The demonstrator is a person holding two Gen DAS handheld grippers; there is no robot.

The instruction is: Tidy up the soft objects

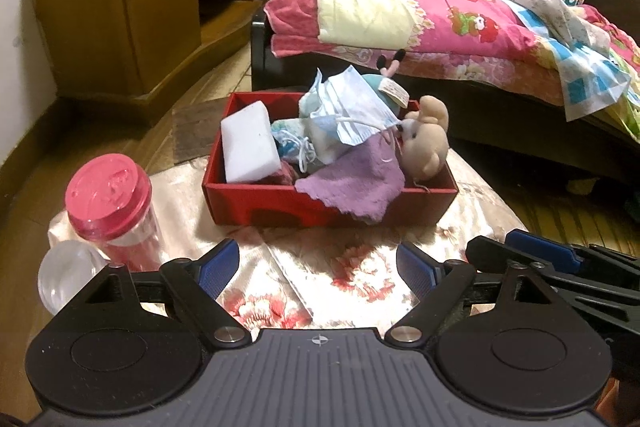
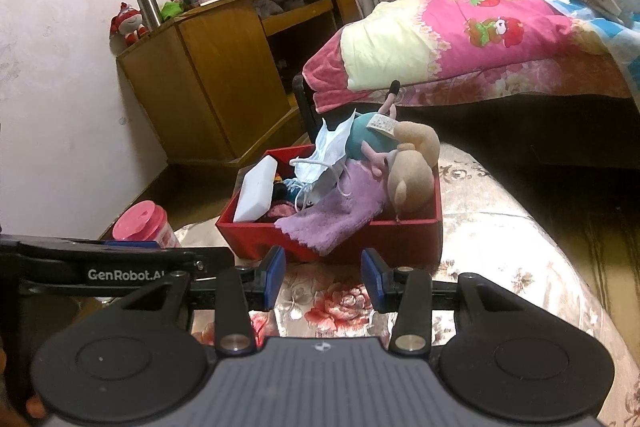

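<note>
A red box [image 1: 280, 203] [image 2: 360, 239] stands on a floral-covered table. It holds a white sponge block [image 1: 248, 143] [image 2: 256, 193], blue face masks [image 1: 356, 107] [image 2: 328, 151], a purple cloth [image 1: 356, 183] [image 2: 332, 215] draped over the front wall, and a beige plush doll [image 1: 426, 143] [image 2: 412, 175] at its right end. My left gripper [image 1: 318, 261] hovers in front of the box, open wide and empty. My right gripper [image 2: 323, 269] is beside it on the right, its pads a narrower gap apart with nothing between them.
A clear jar with a pink lid [image 1: 108, 195] [image 2: 140, 223] and a clear glass object [image 1: 64, 275] stand at the table's left. A bed with a pink quilt [image 1: 420, 7] lies behind the box. A wooden cabinet [image 1: 120, 7] stands at the back left.
</note>
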